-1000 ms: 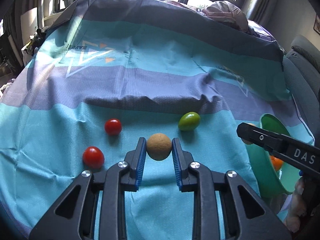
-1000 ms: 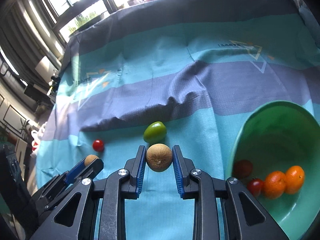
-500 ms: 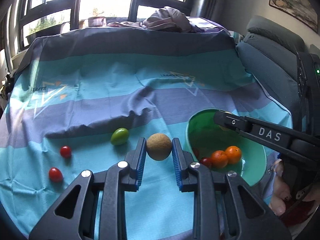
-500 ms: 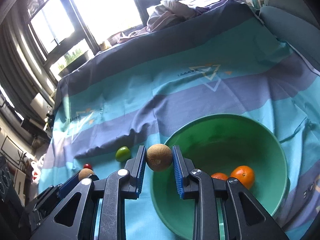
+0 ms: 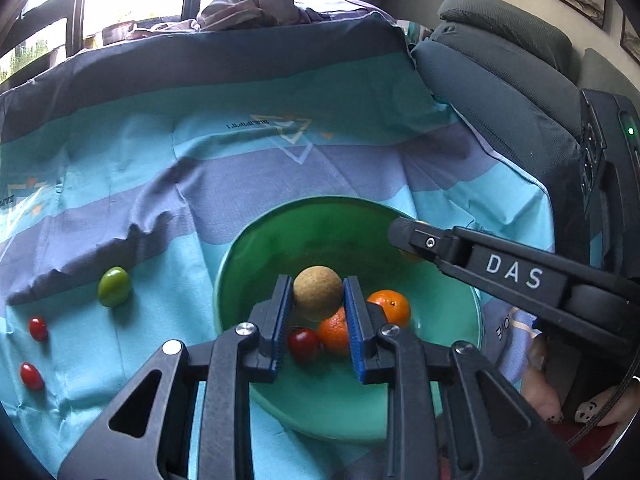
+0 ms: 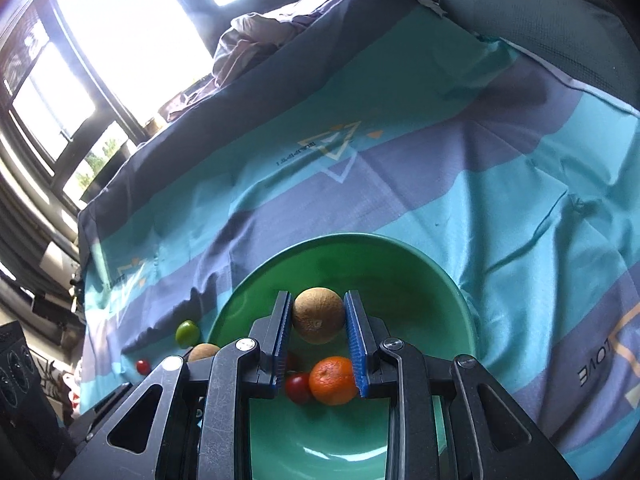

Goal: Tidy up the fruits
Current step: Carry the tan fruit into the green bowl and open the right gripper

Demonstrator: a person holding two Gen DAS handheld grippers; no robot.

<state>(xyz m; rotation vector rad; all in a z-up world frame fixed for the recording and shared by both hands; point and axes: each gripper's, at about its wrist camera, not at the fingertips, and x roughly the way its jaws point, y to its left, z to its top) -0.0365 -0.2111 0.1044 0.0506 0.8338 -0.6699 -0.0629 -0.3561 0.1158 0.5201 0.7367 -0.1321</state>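
Now: deposit step | left gripper (image 5: 317,300) clamps tan round fruit (image 5: 318,293) | right gripper (image 6: 316,328) clamps brown fruit (image 6: 318,315) | both over green bowl (image 5: 240,256) | next: open, drop | green fruit (image 5: 114,286) at 9 o'clock.

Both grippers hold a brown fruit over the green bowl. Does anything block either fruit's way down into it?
Nothing visible blocks the way. The left gripper holds its brown fruit and the right gripper its brown fruit above the green bowl. Below lie only oranges and a cherry tomato.
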